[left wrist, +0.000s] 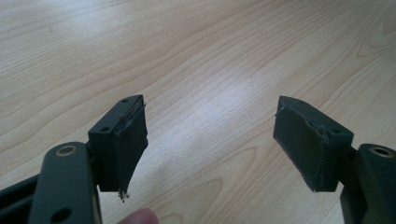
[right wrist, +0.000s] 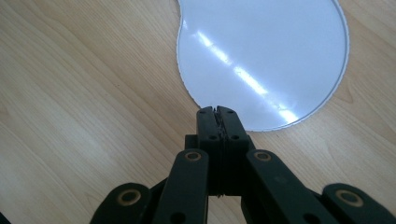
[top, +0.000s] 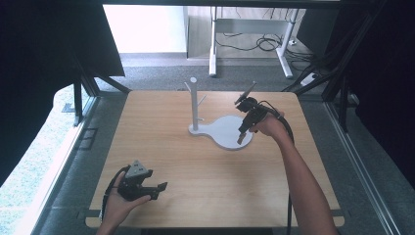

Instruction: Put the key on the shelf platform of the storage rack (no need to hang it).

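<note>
Two claws, one stand. My right claw [right wrist: 218,111], jaws pressed together on nothing, hovers at the near right edge of the white stand [top: 226,131] at the table's [top: 205,186] far middle; my left claw [left wrist: 210,140], jaws apart and empty, waits near left. Risk: a low sweep could nudge the base and tip its upright post [top: 194,103].

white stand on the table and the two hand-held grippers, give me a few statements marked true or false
1. The right hand-held gripper has its jaws pressed together with nothing between them. True.
2. The left hand-held gripper is clamped on a cup. False: its jaws stand apart over bare table.
3. The white stand has an upright post with pegs. True.
4. A mug hangs on the post. False: the pegs are bare.
</note>
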Demonstrator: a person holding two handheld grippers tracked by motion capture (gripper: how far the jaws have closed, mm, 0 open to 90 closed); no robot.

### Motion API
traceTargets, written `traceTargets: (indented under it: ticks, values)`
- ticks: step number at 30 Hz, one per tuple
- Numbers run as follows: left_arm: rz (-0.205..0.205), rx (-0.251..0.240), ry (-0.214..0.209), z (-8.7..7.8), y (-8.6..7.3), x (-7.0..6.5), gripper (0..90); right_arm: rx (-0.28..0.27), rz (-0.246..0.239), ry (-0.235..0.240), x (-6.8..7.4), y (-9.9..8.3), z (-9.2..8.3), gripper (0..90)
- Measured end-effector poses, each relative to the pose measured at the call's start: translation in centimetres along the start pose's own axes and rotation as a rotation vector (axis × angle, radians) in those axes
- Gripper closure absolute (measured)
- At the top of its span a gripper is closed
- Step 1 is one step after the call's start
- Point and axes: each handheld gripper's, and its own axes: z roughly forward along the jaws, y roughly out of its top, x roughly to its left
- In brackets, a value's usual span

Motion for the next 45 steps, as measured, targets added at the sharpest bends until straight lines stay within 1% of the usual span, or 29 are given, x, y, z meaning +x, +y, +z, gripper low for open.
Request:
traceTargets:
  ticks: [4, 5, 8, 9, 10, 13, 17, 21, 23, 24, 25, 28, 29, 34, 35, 37, 40, 45]
  values:
    - [0.003, -0.007, 0.0, -0.1, 0.0, 0.0, 26.1, 0.0, -0.007, -0.008, -0.2, 0.4, -0.1, 89.9]
    - [0.001, -0.006, 0.0, -0.1, 0.0, 0.0, 26.1, 0.002, 0.0, -0.009, -0.2, 0.5, -0.1, 89.9]
    - [0.001, -0.002, -0.002, -0.1, 0.0, 0.1, 26.1, 0.005, 0.001, -0.01, -0.3, 0.8, -0.1, 89.9]
    - [0.0, -0.001, -0.001, 0.0, 0.0, 0.1, 26.1, 0.001, -0.004, -0.013, -0.4, 0.9, 0.0, 89.9]
    - [0.001, 0.001, -0.001, 0.0, 0.0, 0.0, 26.1, -0.001, 0.002, -0.01, -0.4, 1.0, 0.1, 89.9]
    - [0.004, 0.002, -0.002, 0.0, 0.0, 0.0, 26.1, 0.003, -0.004, -0.014, -0.5, 1.3, 0.5, 89.9]
    - [0.003, 0.001, -0.002, 0.0, 0.0, 0.1, 26.1, 0.009, -0.001, -0.01, -0.8, 1.8, 0.9, 89.9]
    - [0.005, 0.004, -0.002, 0.0, 0.0, 0.2, 26.1, 0.002, 0.009, -0.019, -1.0, 2.2, 1.2, 89.9]
    - [0.005, 0.003, -0.002, -0.1, 0.0, 0.1, 26.1, 0.005, 0.009, -0.027, -1.1, 2.4, 1.3, 89.9]
    - [0.002, 0.0, -0.002, -0.1, 0.0, 0.1, 26.1, 0.009, 0.018, -0.027, -1.1, 2.5, 1.4, 89.9]
    - [0.003, -0.002, -0.003, -0.1, 0.0, 0.2, 26.1, 0.012, 0.011, -0.031, -1.2, 2.6, 1.5, 89.9]
    - [0.003, 0.001, -0.002, 0.0, 0.0, 0.2, 26.1, 0.011, 0.02, -0.03, -1.2, 2.8, 1.8, 89.9]
    - [0.006, 0.004, -0.002, 0.0, 0.0, 0.1, 26.0, 0.011, 0.014, -0.03, -1.3, 2.8, 1.9, 89.9]
    - [0.004, 0.001, -0.004, 0.0, 0.0, 0.0, 26.0, 0.001, 0.029, -0.036, -1.7, 3.2, 2.3, 89.9]
    - [0.004, 0.001, -0.004, 0.0, 0.0, 0.0, 26.0, 0.0, 0.024, -0.039, -1.8, 3.3, 2.4, 89.9]
    - [0.002, 0.002, -0.004, 0.0, 0.0, 0.1, 26.0, 0.0, 0.029, -0.039, -1.9, 3.5, 2.7, 89.8]
    - [0.002, 0.002, -0.004, 0.0, -0.1, 0.1, 26.0, 0.006, 0.018, -0.033, -2.0, 4.0, 3.1, 89.9]
    - [0.005, 0.002, -0.005, 0.0, 0.0, 0.1, 26.0, 0.013, 0.009, -0.036, -1.7, 4.9, 3.4, 89.8]
